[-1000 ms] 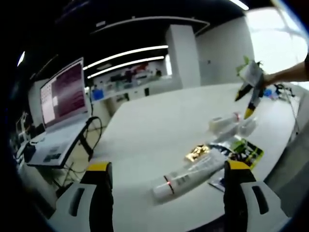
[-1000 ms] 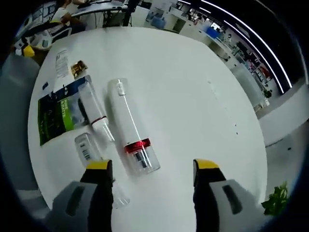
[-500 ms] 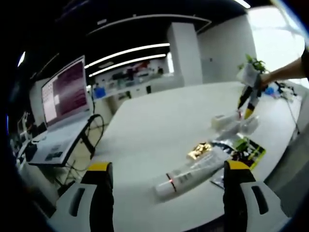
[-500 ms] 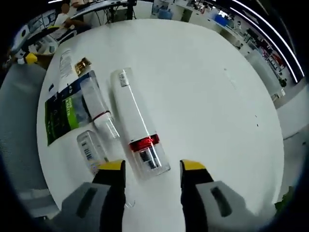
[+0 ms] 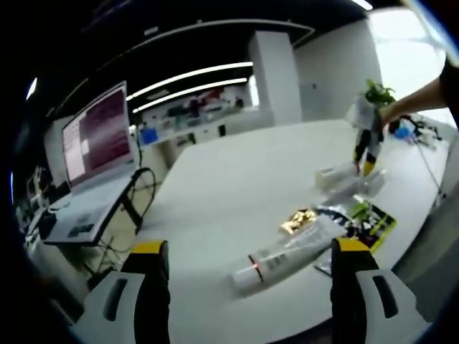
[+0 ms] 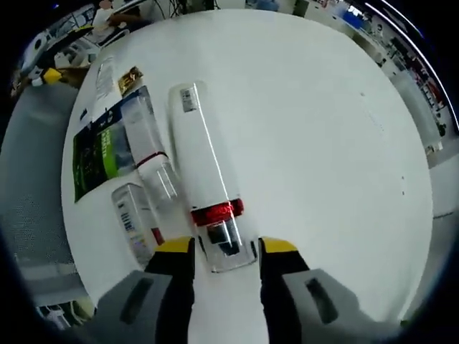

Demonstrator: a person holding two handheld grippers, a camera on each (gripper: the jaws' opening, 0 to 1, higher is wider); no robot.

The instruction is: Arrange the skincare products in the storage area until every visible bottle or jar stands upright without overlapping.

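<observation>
From the left gripper view, the left gripper (image 5: 244, 252) hangs above the near edge of the round white table (image 5: 237, 179) with its yellow-tipped jaws wide apart and nothing between them. Just beyond them a white tube (image 5: 287, 252) lies flat, and past it a small gold packet (image 5: 295, 221) and a green-and-black pouch (image 5: 369, 219). Farther off, the right gripper (image 5: 363, 149) points down at the clear bottles (image 5: 343, 176). A laptop (image 5: 90, 168) sits on a stand to the left.

In the right gripper view, the right gripper (image 6: 225, 247) has its jaws drawn close on either side of the clear cap of a tall white bottle with a red band (image 6: 204, 183), lying flat; I cannot tell whether they touch it. Beside it lie a smaller clear bottle (image 6: 147, 147), a little clear jar (image 6: 135, 213) and the pouch (image 6: 100, 158).
</observation>
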